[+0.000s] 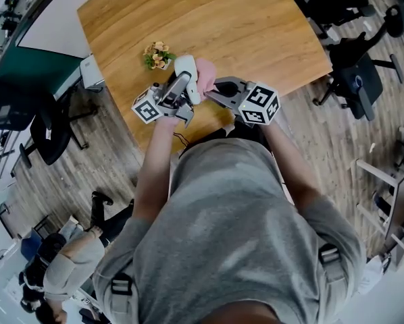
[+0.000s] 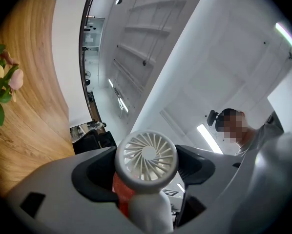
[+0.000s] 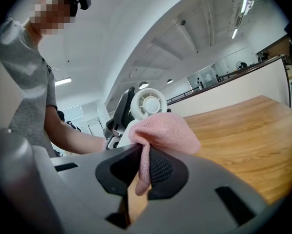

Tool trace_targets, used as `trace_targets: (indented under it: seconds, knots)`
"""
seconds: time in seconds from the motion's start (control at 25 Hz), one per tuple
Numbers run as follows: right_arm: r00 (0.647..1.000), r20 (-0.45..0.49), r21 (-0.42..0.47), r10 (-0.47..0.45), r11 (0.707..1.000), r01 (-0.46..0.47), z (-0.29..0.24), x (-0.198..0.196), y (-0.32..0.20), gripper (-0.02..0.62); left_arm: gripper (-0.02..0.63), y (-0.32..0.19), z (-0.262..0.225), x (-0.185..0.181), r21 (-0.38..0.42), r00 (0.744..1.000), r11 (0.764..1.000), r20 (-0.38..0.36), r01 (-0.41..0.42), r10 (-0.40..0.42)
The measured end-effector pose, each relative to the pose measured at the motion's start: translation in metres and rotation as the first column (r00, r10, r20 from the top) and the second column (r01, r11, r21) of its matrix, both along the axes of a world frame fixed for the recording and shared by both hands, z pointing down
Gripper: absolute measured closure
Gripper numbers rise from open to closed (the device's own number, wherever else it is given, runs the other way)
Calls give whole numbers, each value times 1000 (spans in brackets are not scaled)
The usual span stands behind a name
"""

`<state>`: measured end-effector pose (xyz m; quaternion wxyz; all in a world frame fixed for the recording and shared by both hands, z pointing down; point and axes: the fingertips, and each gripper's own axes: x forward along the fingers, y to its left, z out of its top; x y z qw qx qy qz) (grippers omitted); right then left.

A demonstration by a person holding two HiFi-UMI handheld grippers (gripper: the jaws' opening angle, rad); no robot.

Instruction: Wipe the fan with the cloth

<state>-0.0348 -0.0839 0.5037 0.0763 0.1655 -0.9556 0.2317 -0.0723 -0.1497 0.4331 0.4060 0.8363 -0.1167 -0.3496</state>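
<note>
A small white hand fan [image 1: 187,74] is held above the near edge of the wooden table [image 1: 256,25]. My left gripper [image 1: 180,92] is shut on the fan's handle [image 2: 146,211], and the round ribbed fan head [image 2: 146,157] stands up between its jaws. My right gripper [image 1: 219,90] is shut on a pink cloth [image 3: 163,132]. The cloth [image 1: 206,74] bunches out ahead of the jaws and rests against the side of the fan [image 3: 147,103]. The fan head tilts up and away from me.
A small pot of flowers [image 1: 158,55] stands on the table just left of the fan, also seen in the left gripper view as pink blooms [image 2: 2,82]. Black office chairs [image 1: 354,73] stand right of the table. Another person sits at lower left [image 1: 67,255].
</note>
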Motion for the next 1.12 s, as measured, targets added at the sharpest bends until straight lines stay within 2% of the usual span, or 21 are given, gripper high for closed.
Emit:
trace_targets:
  seconds: [0.2,0.36,0.68,0.84,0.96,1.12]
  knots:
    - [997,23,47,78,996,-79,-14,2,-16,561,236,7,-2,8,7,999,999,7,-32,32]
    - [996,23,40,85,996,-86,-12,4,-17,560,236,7,-2,10,6,999,999,16,-32,32]
    - [1000,-22,12,0,1000,0,6,-4,6,561,236,-3,1,5,9,997,1000,69,24,-24]
    - [997,-28,31,-73,997,73,-1,-9,20,561,236,-14,14,0,-29,986,996,146,81,-76]
    - [991,-8,44,-137,990,137,-11,-18,29,563,236,-14,25,7,-50,976,996,206,76,-64]
    - [988,0,82,-157,984,156,-25,-26,25,563,236,-10,26,25,-51,974,998,222,47,-35]
